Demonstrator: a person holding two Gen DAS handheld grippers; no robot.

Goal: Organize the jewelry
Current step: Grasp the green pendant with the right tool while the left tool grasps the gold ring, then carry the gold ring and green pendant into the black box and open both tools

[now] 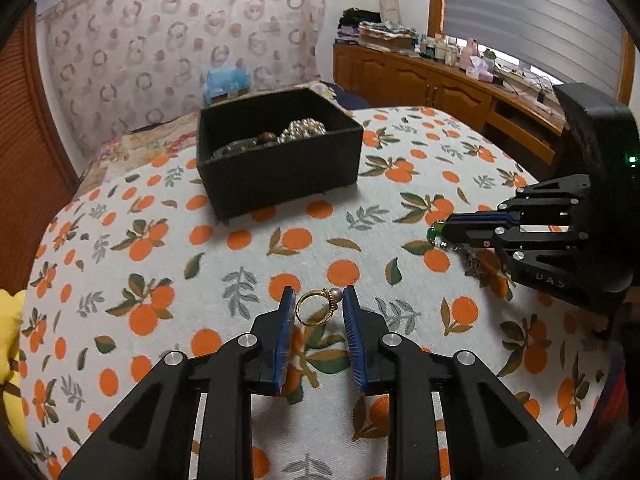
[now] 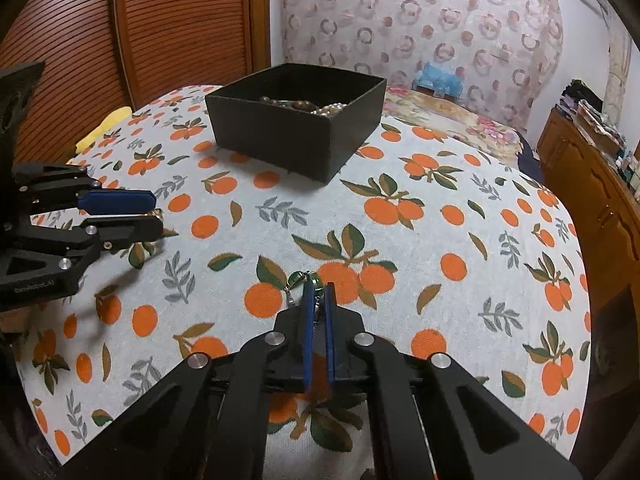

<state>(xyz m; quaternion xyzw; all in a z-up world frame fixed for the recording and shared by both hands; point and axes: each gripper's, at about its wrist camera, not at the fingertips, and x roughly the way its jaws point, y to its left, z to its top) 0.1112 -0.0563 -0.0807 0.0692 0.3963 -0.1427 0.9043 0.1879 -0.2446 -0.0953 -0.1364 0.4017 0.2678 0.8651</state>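
A gold ring with a pearl [image 1: 318, 306] stands between the blue pads of my left gripper [image 1: 318, 304], which is closed on it just above the orange-print cloth. My left gripper also shows at the left of the right wrist view [image 2: 154, 214]. My right gripper [image 2: 319, 290] is shut on a green-beaded chain piece [image 2: 298, 280]; it shows at the right of the left wrist view [image 1: 442, 232], with the green beads [image 1: 434, 232] at its tips. A black open box [image 1: 280, 152] holds pearls and bead strands; it also shows in the right wrist view [image 2: 296, 120].
The orange-print cloth [image 1: 240, 264] covers a table. A yellow cloth [image 1: 10, 344] lies at its left edge. A bed with floral bedding [image 2: 452, 116] lies behind, a wooden cabinet [image 1: 432, 84] with clutter to the right, and slatted wooden doors [image 2: 120, 32] to the left.
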